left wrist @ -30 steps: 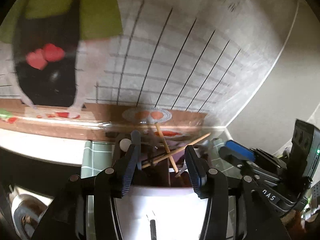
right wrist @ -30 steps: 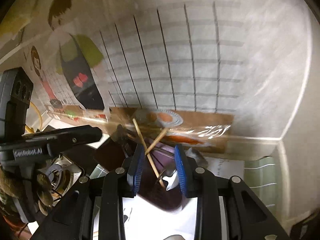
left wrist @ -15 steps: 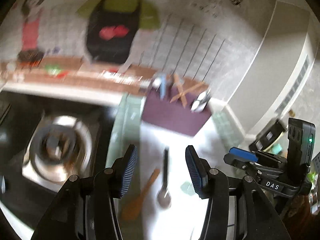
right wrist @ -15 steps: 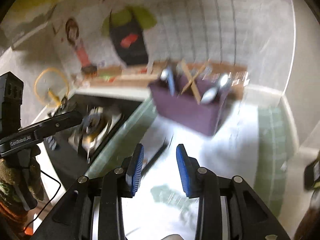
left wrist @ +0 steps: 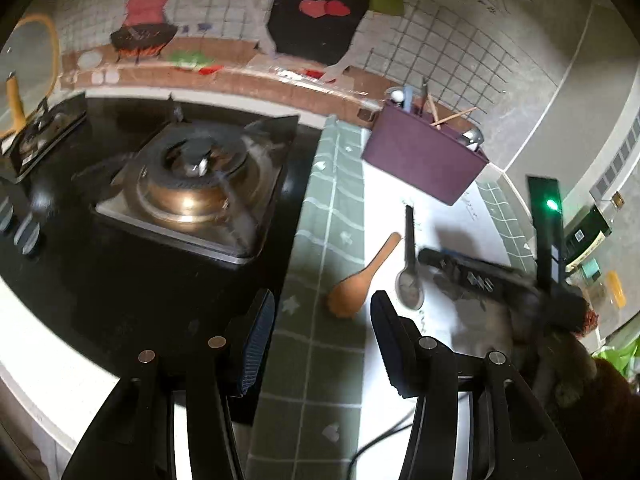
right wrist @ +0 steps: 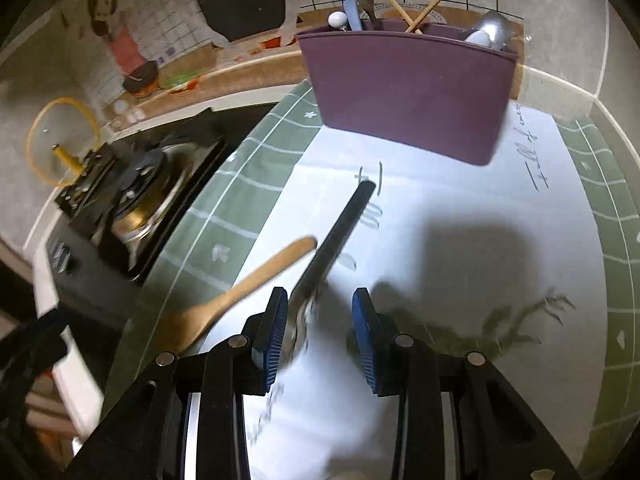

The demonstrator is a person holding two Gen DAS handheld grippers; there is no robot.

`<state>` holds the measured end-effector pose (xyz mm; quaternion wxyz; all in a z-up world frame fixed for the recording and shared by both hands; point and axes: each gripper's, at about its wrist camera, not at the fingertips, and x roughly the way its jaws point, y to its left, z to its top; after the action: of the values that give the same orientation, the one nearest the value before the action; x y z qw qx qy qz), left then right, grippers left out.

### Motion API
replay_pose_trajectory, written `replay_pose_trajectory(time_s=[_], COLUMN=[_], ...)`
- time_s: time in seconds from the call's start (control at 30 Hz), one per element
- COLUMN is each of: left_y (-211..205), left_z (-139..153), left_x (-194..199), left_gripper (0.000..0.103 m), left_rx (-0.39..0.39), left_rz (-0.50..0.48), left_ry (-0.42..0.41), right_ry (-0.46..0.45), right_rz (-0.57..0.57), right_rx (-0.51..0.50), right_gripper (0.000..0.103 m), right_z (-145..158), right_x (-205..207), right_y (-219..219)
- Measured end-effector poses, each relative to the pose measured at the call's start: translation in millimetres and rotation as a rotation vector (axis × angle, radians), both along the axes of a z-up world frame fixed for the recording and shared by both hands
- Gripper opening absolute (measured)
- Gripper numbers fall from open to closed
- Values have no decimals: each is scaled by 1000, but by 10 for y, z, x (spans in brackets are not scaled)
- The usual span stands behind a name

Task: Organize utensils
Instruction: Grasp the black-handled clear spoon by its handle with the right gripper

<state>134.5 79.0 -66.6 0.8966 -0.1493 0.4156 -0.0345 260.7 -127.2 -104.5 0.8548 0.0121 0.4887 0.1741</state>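
Spoons lying flat on the surface before the purple holder (right wrist: 408, 88) — wooden spoon (right wrist: 240, 296) and metal spoon (right wrist: 340, 228), handles pointing toward it. Both hand-held grippers — left (left wrist: 322, 340), right (right wrist: 320, 332) — hovering open, empty.

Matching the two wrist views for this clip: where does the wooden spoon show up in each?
Left wrist: the wooden spoon lies right of centre on the green mat, just ahead of the open fingers.
Right wrist: the wooden spoon lies lower left, beside the metal spoon.
Shared landmark: the purple holder behind it.
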Motion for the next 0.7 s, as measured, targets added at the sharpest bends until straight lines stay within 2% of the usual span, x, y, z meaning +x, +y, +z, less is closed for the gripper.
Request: replay_pose_trajectory(time_s=[0.2, 0.27, 0.3, 0.37, 0.57, 0.7], left_y=[19, -12, -27, -98, -395, -637], left_z=[-121, -137, -138, -122, -149, -246], left_x=[-42, -10, 12, 90, 391, 702], left_gripper=[51, 51, 51, 51, 51, 51], left_rx=[4, -6, -12, -38, -43, 25], left_rz=[-10, -32, -41, -82, -177, -229], left_ry=[43, 54, 55, 53, 74, 113], right_ry=[-21, -33, -47, -63, -46, -29], right_rz=[-20, -9, 0, 22, -10, -74], right_rx=[-62, -86, -121, -158, -132, -89], right_gripper=[30, 25, 19, 17, 11, 11], right_z=[-121, -130, -130, -128, -99, -96], right_x=[186, 195, 180, 133, -85, -230], right_y=[228, 276, 293, 266, -271, -743])
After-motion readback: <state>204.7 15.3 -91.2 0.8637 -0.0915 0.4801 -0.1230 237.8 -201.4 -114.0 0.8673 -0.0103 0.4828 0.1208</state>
